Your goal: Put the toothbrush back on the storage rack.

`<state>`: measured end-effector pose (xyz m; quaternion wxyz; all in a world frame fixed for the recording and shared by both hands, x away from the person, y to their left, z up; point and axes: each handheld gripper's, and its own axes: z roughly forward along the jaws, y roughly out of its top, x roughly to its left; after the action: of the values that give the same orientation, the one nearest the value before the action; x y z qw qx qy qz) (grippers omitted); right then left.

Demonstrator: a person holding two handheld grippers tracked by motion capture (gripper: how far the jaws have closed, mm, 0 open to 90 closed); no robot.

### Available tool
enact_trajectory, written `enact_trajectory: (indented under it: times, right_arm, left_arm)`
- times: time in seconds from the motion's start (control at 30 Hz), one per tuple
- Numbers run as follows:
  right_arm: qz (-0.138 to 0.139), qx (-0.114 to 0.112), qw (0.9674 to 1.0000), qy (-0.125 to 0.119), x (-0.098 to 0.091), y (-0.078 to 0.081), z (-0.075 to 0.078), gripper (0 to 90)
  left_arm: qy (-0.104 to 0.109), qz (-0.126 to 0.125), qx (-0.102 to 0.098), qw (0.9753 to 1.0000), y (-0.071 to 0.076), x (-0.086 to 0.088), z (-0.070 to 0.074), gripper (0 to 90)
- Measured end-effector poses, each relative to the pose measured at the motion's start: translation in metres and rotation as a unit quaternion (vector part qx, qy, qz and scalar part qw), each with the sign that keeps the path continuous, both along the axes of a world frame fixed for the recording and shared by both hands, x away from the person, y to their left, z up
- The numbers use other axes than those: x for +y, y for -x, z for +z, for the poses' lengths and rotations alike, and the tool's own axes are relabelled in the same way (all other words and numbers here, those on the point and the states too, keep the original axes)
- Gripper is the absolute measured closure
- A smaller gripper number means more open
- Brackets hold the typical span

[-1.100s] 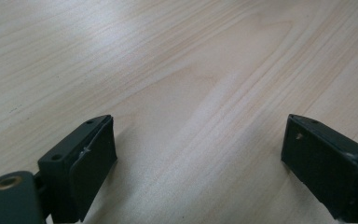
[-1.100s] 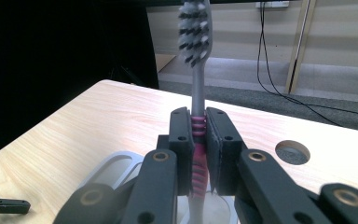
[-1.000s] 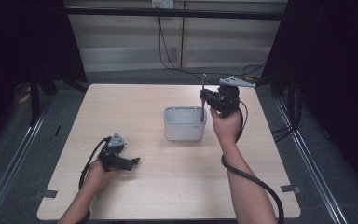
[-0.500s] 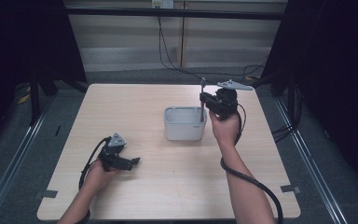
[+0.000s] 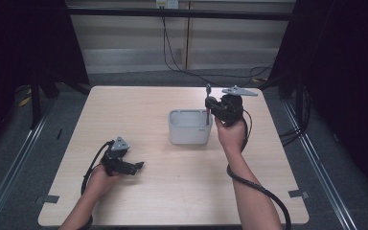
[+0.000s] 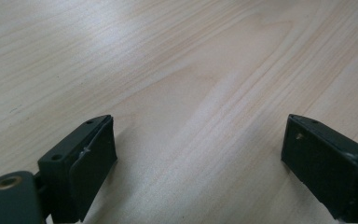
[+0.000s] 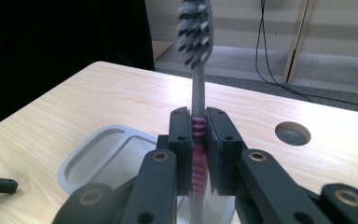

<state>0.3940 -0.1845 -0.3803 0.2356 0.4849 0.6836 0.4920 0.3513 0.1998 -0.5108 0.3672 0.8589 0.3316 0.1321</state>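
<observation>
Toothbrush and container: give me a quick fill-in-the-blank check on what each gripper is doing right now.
1. The right gripper is shut on the handle of a ____.
2. The toothbrush stands upright with its bristle head pointing ____.
3. The toothbrush is held over the right end of the grey ____ on the table.
4. The left gripper rests low over bare wood with its jaws ____.

Missing words: toothbrush; up; container; open

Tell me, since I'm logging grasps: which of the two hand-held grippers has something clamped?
The right hand-held gripper, shut on the grey-and-pink toothbrush upright above the grey bin. The left hand-held gripper stands open over bare table.
</observation>
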Motion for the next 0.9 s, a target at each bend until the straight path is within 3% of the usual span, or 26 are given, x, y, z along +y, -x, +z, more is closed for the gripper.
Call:
enact_trajectory:
  times: [0.9]
  right_arm:
    - [0.000,0.024,0.9997,-0.009,-0.003,0.006,-0.028,80.8]
  left_arm:
    - [0.000,0.000,0.000,1.0000,0.000,0.000,0.000,9.6]
